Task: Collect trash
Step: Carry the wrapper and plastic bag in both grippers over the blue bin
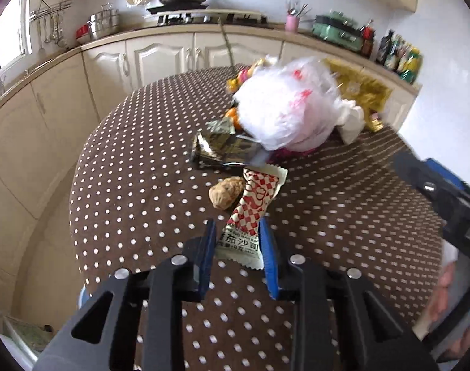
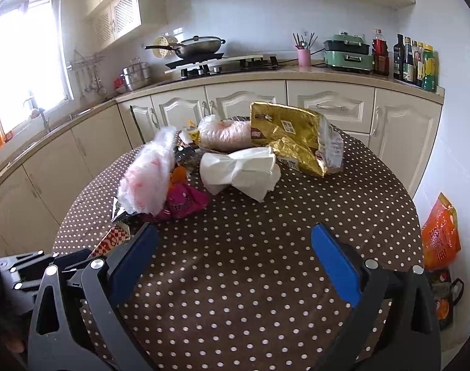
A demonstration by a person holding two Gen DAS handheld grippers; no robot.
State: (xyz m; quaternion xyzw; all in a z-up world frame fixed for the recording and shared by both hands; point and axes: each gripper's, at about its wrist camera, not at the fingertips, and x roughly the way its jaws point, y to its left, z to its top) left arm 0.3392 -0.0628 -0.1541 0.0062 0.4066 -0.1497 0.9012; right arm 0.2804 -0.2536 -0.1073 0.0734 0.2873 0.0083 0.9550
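Note:
My left gripper (image 1: 238, 241) is shut on the near end of a red-checked ketchup sachet (image 1: 255, 204), which lies on the dotted tablecloth (image 1: 135, 154). A walnut (image 1: 226, 192) sits just left of the sachet. Beyond are a dark foil wrapper (image 1: 219, 148), a white plastic bag (image 1: 284, 105) and a gold bag (image 1: 361, 86). My right gripper (image 2: 235, 253) is open and empty above the table's near side. In its view lie the white plastic bag (image 2: 148, 176), a magenta wrapper (image 2: 185, 201), crumpled tissue (image 2: 241, 170), the gold bag (image 2: 293, 136) and the sachet's end (image 2: 111, 241).
The round table (image 2: 265, 278) stands in a kitchen with cream cabinets (image 2: 247, 99) behind and to the left. An orange bag (image 2: 440, 235) sits on the floor at the right. The right gripper's body (image 1: 442, 198) shows at the right of the left wrist view.

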